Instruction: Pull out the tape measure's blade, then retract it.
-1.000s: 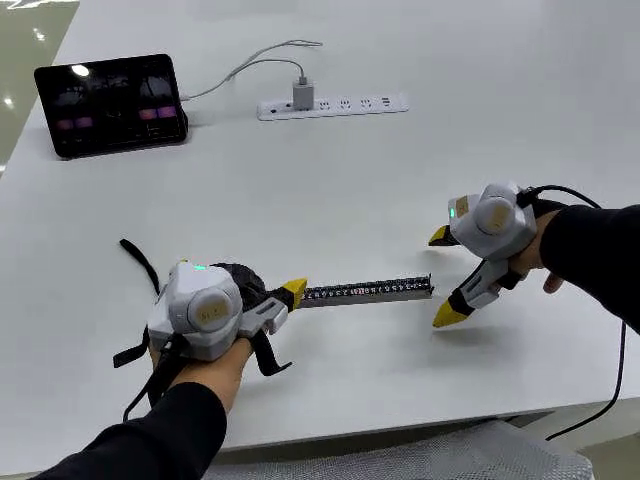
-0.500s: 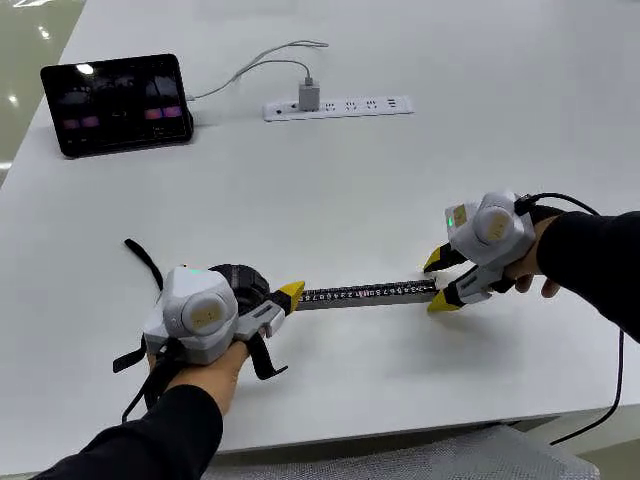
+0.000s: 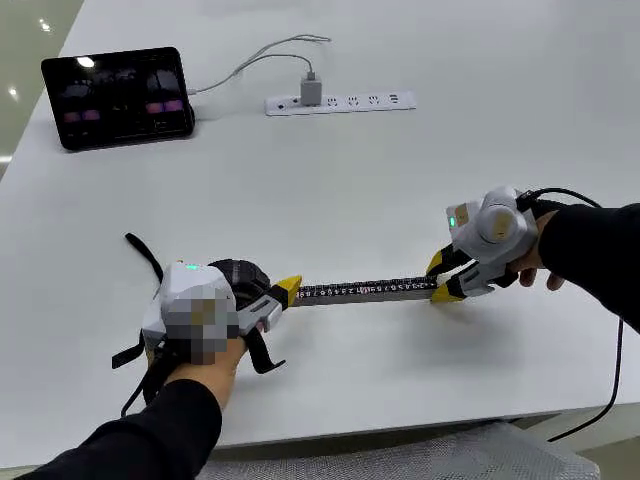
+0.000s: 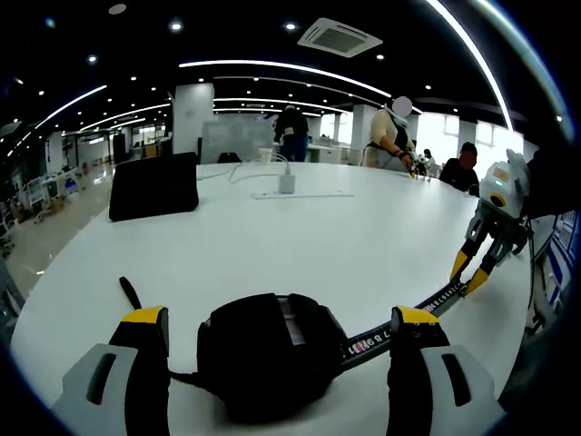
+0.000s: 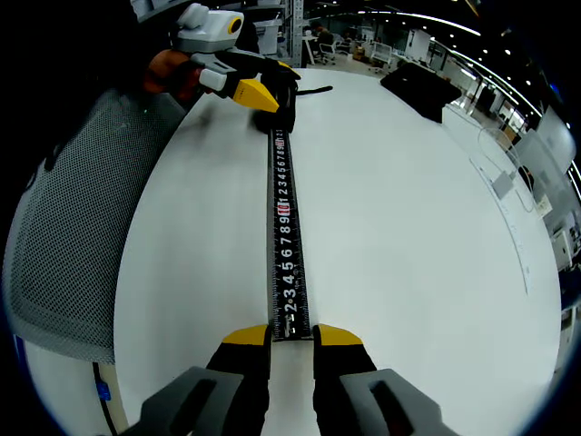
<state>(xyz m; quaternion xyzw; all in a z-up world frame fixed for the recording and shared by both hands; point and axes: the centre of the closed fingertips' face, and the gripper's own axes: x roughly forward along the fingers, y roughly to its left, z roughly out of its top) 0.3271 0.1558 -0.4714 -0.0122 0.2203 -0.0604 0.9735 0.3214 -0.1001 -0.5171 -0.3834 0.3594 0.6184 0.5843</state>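
Black plastic shells the tape measure case [image 4: 272,359], which sits on the white worktop [image 3: 420,170] between the jaws of my left tool [image 4: 280,320]. Those jaws stand wide on either side of it with a sliver of gap each way, so I judge it bracketed, not clamped. The blade [image 5: 287,227] lies drawn out flat along the worktop to my right tool [image 5: 292,338], whose jaws are almost closed and pinch the blade's very tip, just beyond the first numerals. I expect the case to be compact and dense for its bulk, with smooth sides that could skid on this slick surface once the spring pulls. The blade looks like thin painted steel: springy, stiff only along its curl, easy to kink and slippery on its faces. The end hook seems the one sure hold. For the return I would keep that pinch and walk the tip back, since a freed blade is likely to whip.
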